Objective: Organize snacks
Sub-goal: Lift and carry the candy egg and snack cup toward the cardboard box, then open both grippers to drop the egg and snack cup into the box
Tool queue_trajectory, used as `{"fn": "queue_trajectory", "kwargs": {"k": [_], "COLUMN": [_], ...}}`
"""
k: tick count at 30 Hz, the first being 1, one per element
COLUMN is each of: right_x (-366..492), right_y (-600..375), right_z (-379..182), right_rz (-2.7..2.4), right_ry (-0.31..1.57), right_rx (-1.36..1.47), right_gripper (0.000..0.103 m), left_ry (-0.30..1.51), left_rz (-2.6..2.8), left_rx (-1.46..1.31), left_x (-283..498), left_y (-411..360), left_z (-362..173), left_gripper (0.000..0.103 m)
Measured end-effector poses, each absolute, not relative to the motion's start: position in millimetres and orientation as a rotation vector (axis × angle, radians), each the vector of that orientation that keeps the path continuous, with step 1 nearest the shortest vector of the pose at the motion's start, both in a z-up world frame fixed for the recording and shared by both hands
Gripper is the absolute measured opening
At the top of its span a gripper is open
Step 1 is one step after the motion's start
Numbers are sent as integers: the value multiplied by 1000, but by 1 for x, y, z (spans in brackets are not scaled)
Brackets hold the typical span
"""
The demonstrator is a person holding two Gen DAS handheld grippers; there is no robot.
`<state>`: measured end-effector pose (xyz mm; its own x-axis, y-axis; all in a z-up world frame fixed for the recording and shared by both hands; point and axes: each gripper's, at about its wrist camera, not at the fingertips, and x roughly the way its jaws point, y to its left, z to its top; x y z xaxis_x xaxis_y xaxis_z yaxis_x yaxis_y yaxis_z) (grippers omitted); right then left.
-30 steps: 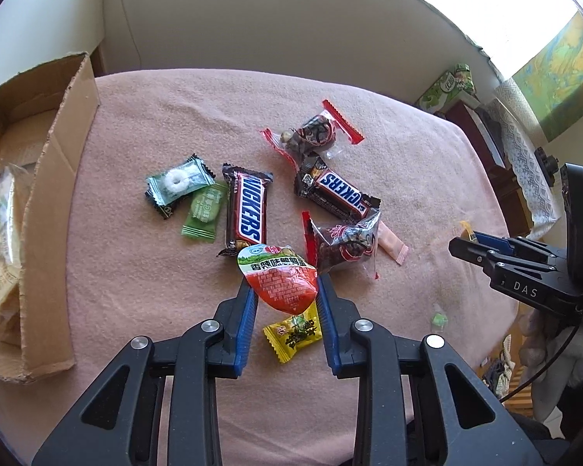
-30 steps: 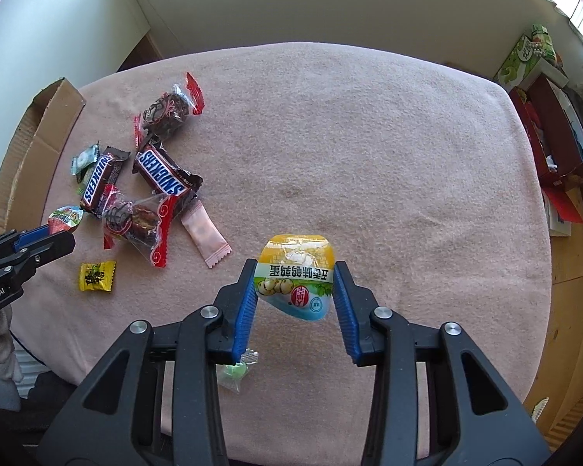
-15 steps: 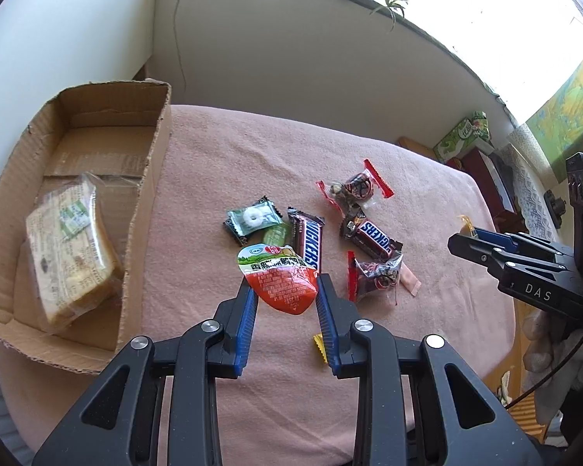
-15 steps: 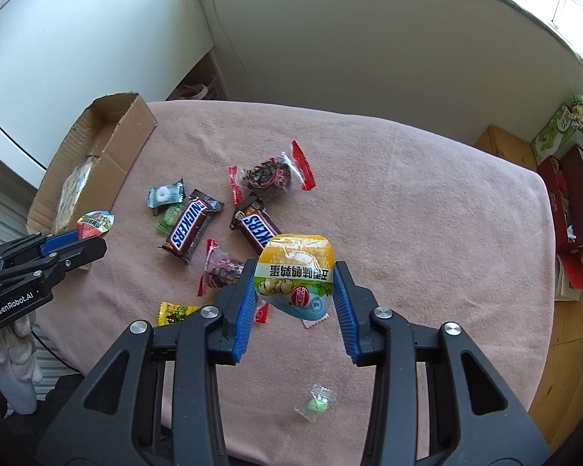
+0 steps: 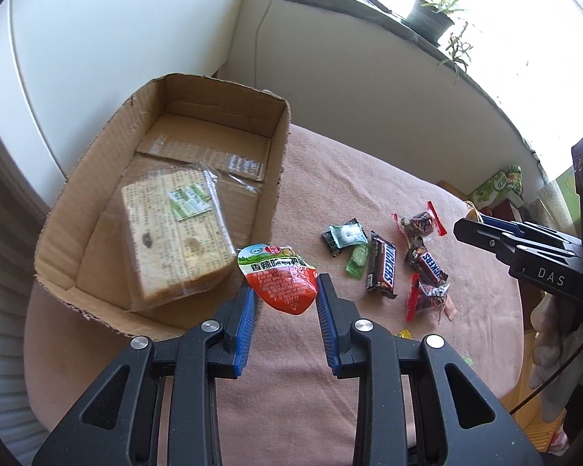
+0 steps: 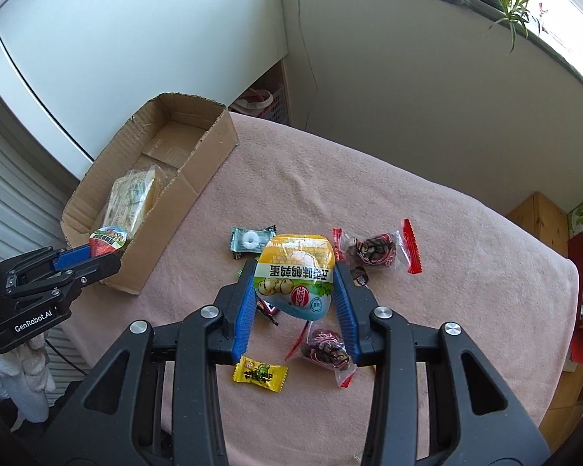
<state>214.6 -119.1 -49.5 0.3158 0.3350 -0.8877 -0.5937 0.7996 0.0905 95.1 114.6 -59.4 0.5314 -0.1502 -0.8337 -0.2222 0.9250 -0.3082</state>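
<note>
left claw (image 5: 287, 297) gripping one red packet (image 5: 280, 284), right claw (image 6: 294, 285) gripping one yellow packet (image 6: 296, 272), two snickers bars (image 5: 381, 270), perhaps eight loose snacks

Snickers bar (image 6: 269, 308) mostly hidden behind right gripper (image 6: 295, 299).

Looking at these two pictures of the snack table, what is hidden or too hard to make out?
- Right wrist view: the Snickers bars are almost wholly hidden behind the yellow packet in the right gripper.
- Left wrist view: the yellow candy barely peeks past the left gripper.
- Both views: the cardboard box's near inner wall faces away.
</note>
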Motion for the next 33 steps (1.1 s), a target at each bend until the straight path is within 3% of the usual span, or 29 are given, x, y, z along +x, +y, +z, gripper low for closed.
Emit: {"fn": "queue_trajectory", "kwargs": {"k": [33], "right_x": [218], "right_y": [64], "right_z": [-72], "right_rz": [836], "right_ry": [1068], "right_rx": [-486], "right_gripper": [39], "left_ry": [969], "left_rz": [265], "left_rx": [-475], "left_x": [68], "left_y": [209], "left_z": [-68], "left_gripper": [29]}}
